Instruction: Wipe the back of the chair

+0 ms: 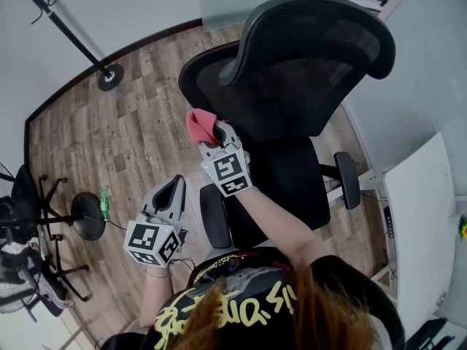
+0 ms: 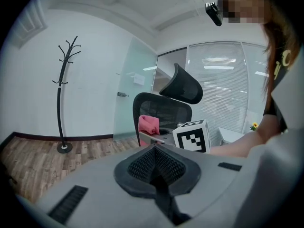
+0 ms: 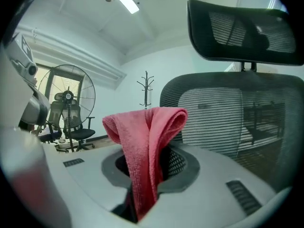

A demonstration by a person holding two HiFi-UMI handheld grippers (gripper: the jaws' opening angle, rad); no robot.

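- Around the black chair (image 1: 292, 100), wood floor (image 1: 124, 137) runs out to a black coat stand (image 1: 66, 28) by the far wall. A white bench (image 1: 423, 224) sits close on the right.
- Off to the left, a second office chair (image 3: 76, 122) and a round fan (image 3: 66, 106) stand together, well apart from the action.
- Now the chair itself: see-through mesh backrest in a dark frame, a curved headrest on top and a padded armrest (image 1: 215, 224) at each side.
- Up comes the right gripper (image 1: 217, 133)! Its fingers pinch a red cloth (image 1: 197, 126), folded over so a thick loop stands above them.
- The cloth is held up at the left edge of the backrest, very near the mesh; whether it touches, I cannot tell.
- The left gripper (image 1: 175, 187) hangs lower and nearer the person, fingers pressed together on nothing.
- As for writing, there are black-and-white square markers on both gripper cubes. The yellow lettering on the person's black shirt is too warped to read.
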